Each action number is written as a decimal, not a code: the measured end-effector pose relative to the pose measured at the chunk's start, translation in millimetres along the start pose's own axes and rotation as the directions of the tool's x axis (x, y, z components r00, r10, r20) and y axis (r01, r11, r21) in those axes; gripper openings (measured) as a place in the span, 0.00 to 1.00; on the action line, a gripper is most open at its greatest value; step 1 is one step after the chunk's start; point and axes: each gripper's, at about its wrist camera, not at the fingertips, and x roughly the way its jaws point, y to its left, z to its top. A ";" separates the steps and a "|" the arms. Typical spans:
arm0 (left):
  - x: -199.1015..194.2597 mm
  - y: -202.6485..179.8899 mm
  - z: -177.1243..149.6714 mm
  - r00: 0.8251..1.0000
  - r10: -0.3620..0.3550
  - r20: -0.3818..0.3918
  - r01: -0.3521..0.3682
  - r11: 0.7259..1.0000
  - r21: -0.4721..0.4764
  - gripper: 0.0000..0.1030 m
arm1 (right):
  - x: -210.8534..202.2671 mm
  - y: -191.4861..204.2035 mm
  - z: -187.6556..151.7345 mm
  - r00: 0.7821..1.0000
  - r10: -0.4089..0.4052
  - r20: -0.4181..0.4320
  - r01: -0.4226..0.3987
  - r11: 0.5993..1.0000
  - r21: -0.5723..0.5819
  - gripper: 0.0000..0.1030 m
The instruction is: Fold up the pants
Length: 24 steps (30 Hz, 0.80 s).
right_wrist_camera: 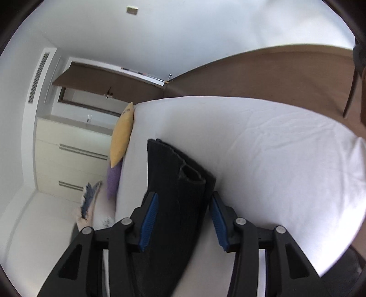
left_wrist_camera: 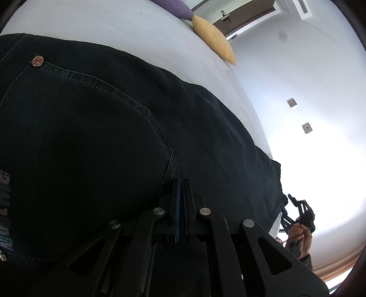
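Dark denim pants (left_wrist_camera: pixel 96 128) lie on a white bed (left_wrist_camera: pixel 141 38), back pocket and a red rivet facing up. My left gripper (left_wrist_camera: pixel 182 182) is shut, its blue pads pinching the pants fabric near the pocket seam. In the right wrist view the pants' leg end (right_wrist_camera: pixel 173 182) lies between my open right gripper's (right_wrist_camera: pixel 183 205) blue pads (right_wrist_camera: pixel 149 219), with gaps on both sides. The right gripper also shows in the left wrist view (left_wrist_camera: pixel 297 212), beyond the leg hem, held by a hand.
A yellow cushion (left_wrist_camera: pixel 215 41) and a purple cushion (left_wrist_camera: pixel 173 6) lie at the bed's far edge. The yellow cushion shows in the right view (right_wrist_camera: pixel 122 134) too, with a white dresser (right_wrist_camera: pixel 68 155) and a brown door (right_wrist_camera: pixel 103 82) behind. White sheet (right_wrist_camera: pixel 274 148) spreads to the right.
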 end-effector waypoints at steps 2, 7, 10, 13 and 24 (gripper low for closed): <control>9.8 -9.2 -0.4 1.000 0.000 0.001 0.000 1.000 0.000 0.04 | 6.1 2.5 1.6 1.000 -0.005 -0.002 0.005 1.000 -0.018 0.37; 21.1 -21.2 -2.6 1.000 0.001 0.006 -0.001 1.000 0.002 0.04 | 22.1 -2.2 6.5 0.999 -0.024 -0.022 0.024 1.000 -0.019 0.11; 20.8 -20.8 -3.0 1.000 -0.001 0.006 0.001 1.000 0.001 0.04 | 17.3 0.0 2.4 0.999 -0.040 -0.010 0.040 0.997 -0.058 0.10; 24.9 -25.3 -3.6 1.000 -0.003 0.007 0.003 1.000 -0.002 0.04 | 15.4 10.8 -2.6 0.997 -0.077 0.017 0.079 0.991 -0.112 0.10; 25.3 -48.6 -4.8 0.998 0.061 0.025 -0.061 0.998 0.028 0.04 | 43.2 145.0 -172.0 0.977 -0.215 0.009 0.128 0.548 -0.826 0.10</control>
